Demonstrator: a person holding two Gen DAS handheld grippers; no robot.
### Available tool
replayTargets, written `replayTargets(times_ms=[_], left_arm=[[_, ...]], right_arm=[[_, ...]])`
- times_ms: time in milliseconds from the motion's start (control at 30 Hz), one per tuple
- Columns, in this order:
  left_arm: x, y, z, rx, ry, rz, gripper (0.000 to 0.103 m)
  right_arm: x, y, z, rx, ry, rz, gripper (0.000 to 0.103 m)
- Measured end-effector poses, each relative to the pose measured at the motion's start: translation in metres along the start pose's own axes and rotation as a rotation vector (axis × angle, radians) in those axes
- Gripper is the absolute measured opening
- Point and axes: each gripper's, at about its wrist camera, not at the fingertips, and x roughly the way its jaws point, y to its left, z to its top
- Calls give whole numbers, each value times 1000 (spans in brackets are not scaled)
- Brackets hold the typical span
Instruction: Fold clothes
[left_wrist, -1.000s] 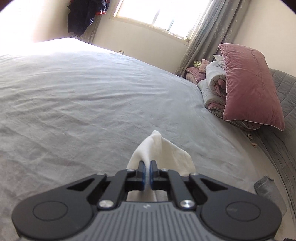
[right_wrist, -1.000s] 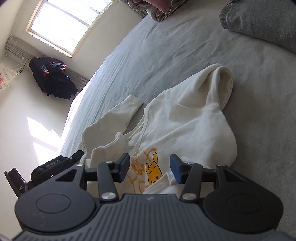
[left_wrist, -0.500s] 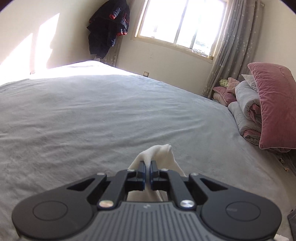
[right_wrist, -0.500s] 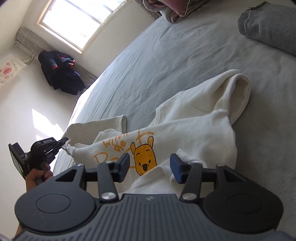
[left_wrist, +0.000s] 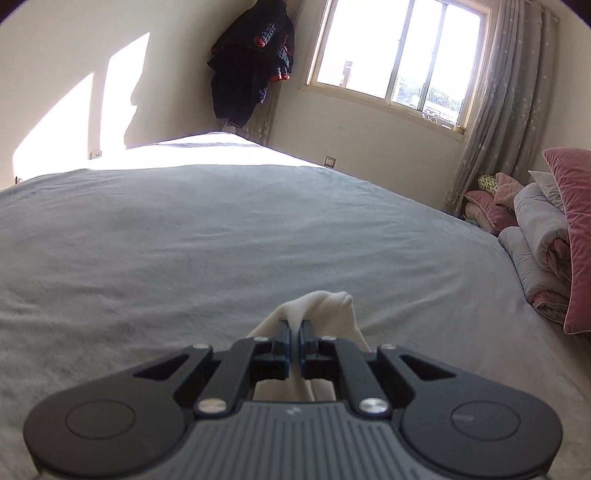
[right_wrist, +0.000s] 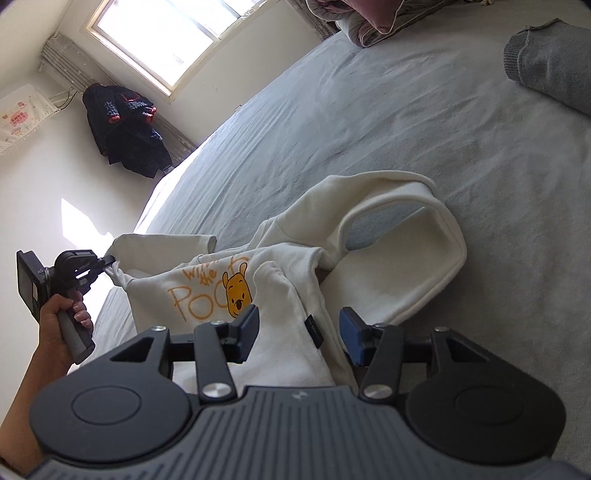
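Note:
A cream hoodie (right_wrist: 369, 251) with a yellow bear print lies crumpled on the grey bed (right_wrist: 369, 122), hood to the right. My left gripper (left_wrist: 294, 332) is shut on a bunched corner of the cream hoodie (left_wrist: 325, 310) and holds it above the bed (left_wrist: 184, 240). It also shows in the right wrist view (right_wrist: 107, 264), held in a hand at the hoodie's left edge, pulling the cloth taut. My right gripper (right_wrist: 299, 325) is open, its jaws either side of a fold of the hoodie's lower body, not closed on it.
A folded grey garment (right_wrist: 550, 74) lies on the bed at the upper right. Pink pillows and rolled quilts (left_wrist: 554, 236) are stacked at the bed's right side. A dark jacket (left_wrist: 255, 62) hangs in the corner by the window (left_wrist: 399, 51).
My left gripper has lifted and pulled the hoodie's corner to the left, stretching out the printed front. The hoodie has spread wider and the hood has opened. My right gripper stays open.

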Motion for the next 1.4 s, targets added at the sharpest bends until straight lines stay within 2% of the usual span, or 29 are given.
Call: replayTargets(times_ms=[100,133,167,267,467,633,767,967,1233,1333,1400], left_arm=[[3,1,-9,13,38,-4,6],[3,2,-12,15,54,-12,10],[2,4,-15,17,71,-20,19],[1,7,-24,22,119,-44,35],[-15,13,-49,28,225,-82,51],[-41,17,-73,46,321,-129,54],[-67,29,-86,-46,351,-203,56],[-101,33,-110,-68,383,-233,56],[-127,37,-148,-102,386,-266,56],[-130,41,-162,-116,354,-281,54],[-130,48,-169,-131,319,-305,49]], right_arm=[[2,3,-1,-18,8,4,53],[3,4,-1,-24,11,5,53],[4,6,-1,-30,14,6,53],[6,10,-2,-45,23,9,53],[4,13,-3,-53,26,3,53],[-1,14,-5,-48,25,-4,53],[-3,16,-5,-42,24,-8,53],[-5,18,-7,-39,19,-5,53],[-1,22,-9,-50,3,5,53],[2,26,-8,-84,-21,23,53],[6,28,-7,-117,-44,28,52]])
